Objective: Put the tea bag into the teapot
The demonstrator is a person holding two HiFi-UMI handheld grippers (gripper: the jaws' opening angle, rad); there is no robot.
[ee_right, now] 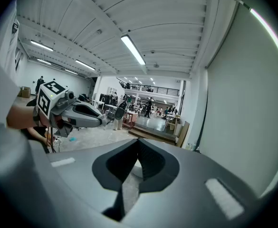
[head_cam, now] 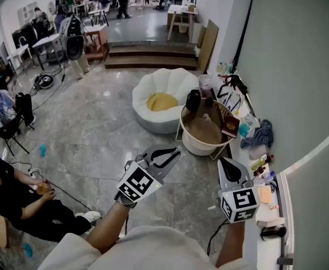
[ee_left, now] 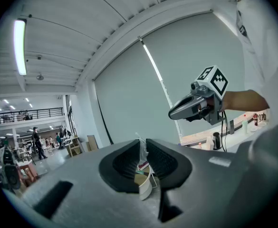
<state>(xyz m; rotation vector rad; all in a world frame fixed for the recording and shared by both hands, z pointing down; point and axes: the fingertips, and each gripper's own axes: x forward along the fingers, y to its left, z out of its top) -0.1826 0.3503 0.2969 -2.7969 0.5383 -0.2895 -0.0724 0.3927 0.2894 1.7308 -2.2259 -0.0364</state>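
No teapot or tea bag shows plainly in any view. In the head view my left gripper (head_cam: 174, 151) is held out over the stone floor, its fingers drawn together at the tips. My right gripper (head_cam: 224, 163) hangs near the white ledge (head_cam: 268, 252) by the wall, jaws together. In the left gripper view the left gripper (ee_left: 142, 151) leaves only a narrow slit, with a thin white wisp (ee_left: 140, 143) at its top; I cannot tell whether that is held. The right gripper (ee_left: 173, 113) floats beyond it. In the right gripper view the right gripper (ee_right: 138, 146) has its pads meeting, with nothing between.
A round white tub (head_cam: 193, 145) with a brown inside and a red book (head_cam: 230, 125) stands ahead on the floor. Behind it is a white shell-shaped seat (head_cam: 178, 83) with a yellow cushion. A blue cloth (head_cam: 260, 134) and small bottles crowd the wall side. A person (head_cam: 12, 198) sits at the left.
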